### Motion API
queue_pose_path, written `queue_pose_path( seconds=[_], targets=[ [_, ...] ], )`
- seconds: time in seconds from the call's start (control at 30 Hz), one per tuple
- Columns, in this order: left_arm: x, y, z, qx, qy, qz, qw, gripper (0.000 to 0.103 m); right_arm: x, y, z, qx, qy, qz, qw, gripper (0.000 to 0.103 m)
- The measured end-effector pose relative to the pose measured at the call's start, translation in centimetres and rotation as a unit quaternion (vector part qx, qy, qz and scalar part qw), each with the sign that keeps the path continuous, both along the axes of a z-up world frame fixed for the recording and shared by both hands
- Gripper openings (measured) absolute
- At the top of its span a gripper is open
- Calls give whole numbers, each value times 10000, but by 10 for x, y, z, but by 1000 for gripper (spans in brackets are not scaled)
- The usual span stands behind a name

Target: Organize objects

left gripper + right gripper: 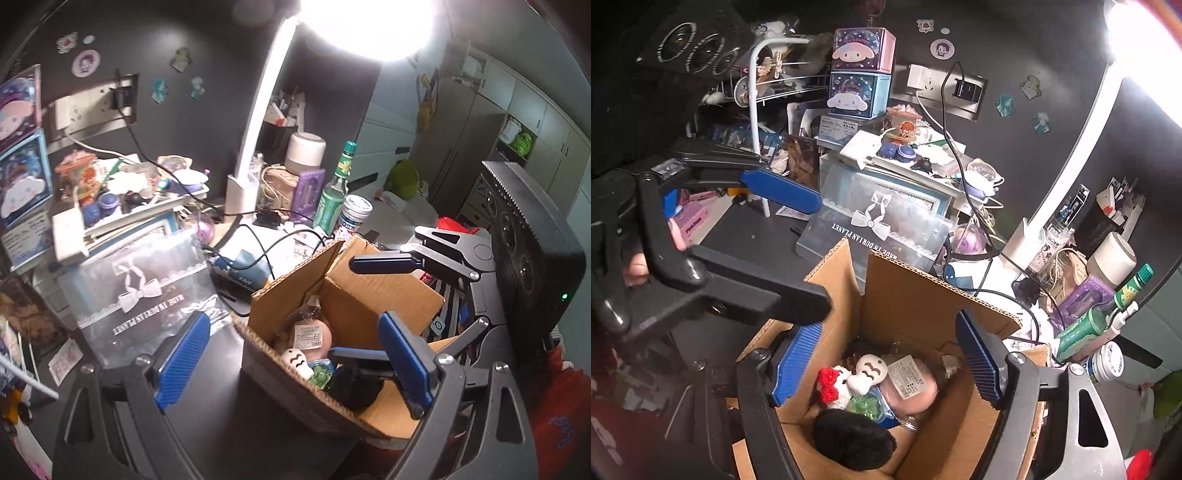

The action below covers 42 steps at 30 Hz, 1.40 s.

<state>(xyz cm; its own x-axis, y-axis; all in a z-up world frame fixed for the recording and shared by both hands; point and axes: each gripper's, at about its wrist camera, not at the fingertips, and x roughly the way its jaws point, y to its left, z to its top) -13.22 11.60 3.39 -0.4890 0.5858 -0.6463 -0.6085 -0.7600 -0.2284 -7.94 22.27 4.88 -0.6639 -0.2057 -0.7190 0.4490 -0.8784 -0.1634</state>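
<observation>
a cardboard box is seen on the dark desk with its flaps up, and small items are already gathered inside: a white ghost-like plush, a red-and-white knitted toy, a pink wrapped round item, a green packet and a black fluffy thing. the right gripper is held wide open over the box, nothing clasped; the left gripper is likewise spread wide and empty, straddling the near box wall. a flap could be snagged or the light box shoved if either claw is lowered carelessly, and the cable behind could be caught. the box floor is hidden beneath the items, and the lamp glare washes out the upper corner.
</observation>
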Motion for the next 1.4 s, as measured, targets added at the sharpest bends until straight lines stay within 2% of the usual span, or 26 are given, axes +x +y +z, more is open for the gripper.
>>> queue_pose_path(
  seconds=[0.03,0.1,0.17,0.3,0.43,0.53,0.67,0.93,1.4],
  targets=[
    [4,-4,2,-5,41,99,9999,101,3,-1,1,19,26,-24,10000,74],
    [17,-16,5,25,213,320,9993,102,9,-4,2,39,115,-93,9999,87],
    [30,-27,7,42,363,507,9980,102,14,-4,3,10,160,-138,9998,90],
    [52,-46,6,-118,616,1093,9920,102,24,-4,2,-233,151,-176,9995,95],
    [68,-62,-2,-129,701,1715,9826,102,35,-1,0,-723,264,-160,9969,96],
    [80,-73,-9,-27,860,2163,9725,102,47,1,0,-1141,593,66,9917,96],
    [86,-80,-17,22,888,2540,9631,102,58,-2,-2,-1231,774,202,9892,97],
    [84,-76,-26,-263,923,2708,9579,102,55,2,-9,-1457,793,207,9859,97],
    [83,-78,-24,-307,1000,2780,9549,102,55,3,-12,-1489,802,189,9854,98]
  ],
)
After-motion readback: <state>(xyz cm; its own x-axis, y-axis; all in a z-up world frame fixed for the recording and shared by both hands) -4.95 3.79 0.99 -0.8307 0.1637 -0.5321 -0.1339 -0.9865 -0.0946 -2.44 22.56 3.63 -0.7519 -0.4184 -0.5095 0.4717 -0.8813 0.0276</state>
